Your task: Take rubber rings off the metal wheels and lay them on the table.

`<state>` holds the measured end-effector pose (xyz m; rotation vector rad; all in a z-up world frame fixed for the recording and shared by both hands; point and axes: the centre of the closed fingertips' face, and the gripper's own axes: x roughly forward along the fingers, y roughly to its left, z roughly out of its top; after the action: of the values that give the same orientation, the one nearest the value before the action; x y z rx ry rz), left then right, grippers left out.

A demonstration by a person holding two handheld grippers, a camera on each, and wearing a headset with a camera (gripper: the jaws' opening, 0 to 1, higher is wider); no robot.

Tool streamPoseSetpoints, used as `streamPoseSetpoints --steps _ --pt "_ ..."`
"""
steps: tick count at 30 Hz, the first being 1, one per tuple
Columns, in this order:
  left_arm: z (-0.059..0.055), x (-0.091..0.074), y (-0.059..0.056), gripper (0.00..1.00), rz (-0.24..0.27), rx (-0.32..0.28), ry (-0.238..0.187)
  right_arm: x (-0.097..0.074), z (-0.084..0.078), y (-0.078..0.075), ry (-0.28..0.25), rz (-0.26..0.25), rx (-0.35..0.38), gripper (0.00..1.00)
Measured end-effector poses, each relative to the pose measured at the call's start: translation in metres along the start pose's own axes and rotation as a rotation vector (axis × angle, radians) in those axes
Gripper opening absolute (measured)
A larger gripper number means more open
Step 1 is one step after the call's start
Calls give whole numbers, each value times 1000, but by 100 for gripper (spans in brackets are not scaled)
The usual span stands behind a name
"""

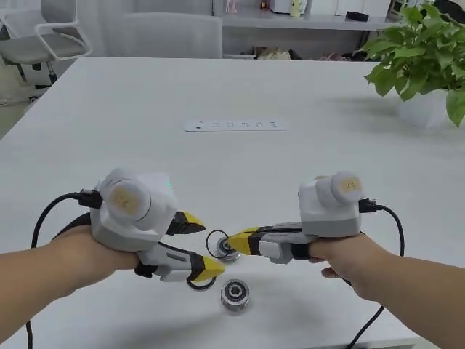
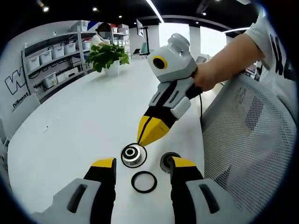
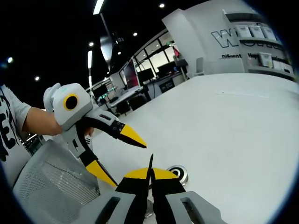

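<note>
A small metal wheel (image 1: pixel 228 252) (image 2: pixel 130 155) (image 3: pixel 179 172) lies near the table's front edge. Its black rubber ring (image 1: pixel 212 241) (image 2: pixel 125 163) still loops loosely around it. My right gripper (image 1: pixel 232 240) (image 2: pixel 142 137) (image 3: pixel 150 175) is shut on the ring's edge, and a thin black strip shows between its jaws. My left gripper (image 1: pixel 201 246) (image 2: pixel 144 163) (image 3: pixel 126 163) stands open, its jaws either side of the wheel. A loose rubber ring (image 1: pixel 199 284) (image 2: pixel 144 182) lies flat between the left jaws. A second wheel (image 1: pixel 235 294) (image 2: pixel 166 160) sits nearer me, without a ring.
The white table (image 1: pixel 290 94) stretches far ahead. A white strip (image 1: pixel 234 125) lies mid-table. A potted plant (image 1: pixel 421 51) stands at the back right. A grey chair (image 1: pixel 171 33) is behind the table, and a mesh chair (image 2: pixel 252 135) is close to the front edge.
</note>
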<state>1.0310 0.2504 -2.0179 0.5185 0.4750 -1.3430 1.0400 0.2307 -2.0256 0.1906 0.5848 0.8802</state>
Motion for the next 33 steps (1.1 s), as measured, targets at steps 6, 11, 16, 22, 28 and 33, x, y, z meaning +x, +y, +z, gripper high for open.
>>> streamPoseSetpoints --steps 6,11,16,22,28,33 --pt "-9 -16 3 50 28 -33 -12 2 -3 8 18 22 -2 0" --pt "-17 -25 1 53 40 -37 -6 7 -8 15 39 42 -4 0" --pt "-24 -34 0 58 46 -47 0 13 -14 22 70 62 -10 0" --pt "-30 -42 -3 61 53 -42 6 20 -18 26 89 78 -6 0" --pt "-34 -49 -1 62 69 -63 4 26 -26 27 123 86 -1 0" --pt "-38 -53 -2 61 73 -71 6 30 -29 26 137 86 12 0"
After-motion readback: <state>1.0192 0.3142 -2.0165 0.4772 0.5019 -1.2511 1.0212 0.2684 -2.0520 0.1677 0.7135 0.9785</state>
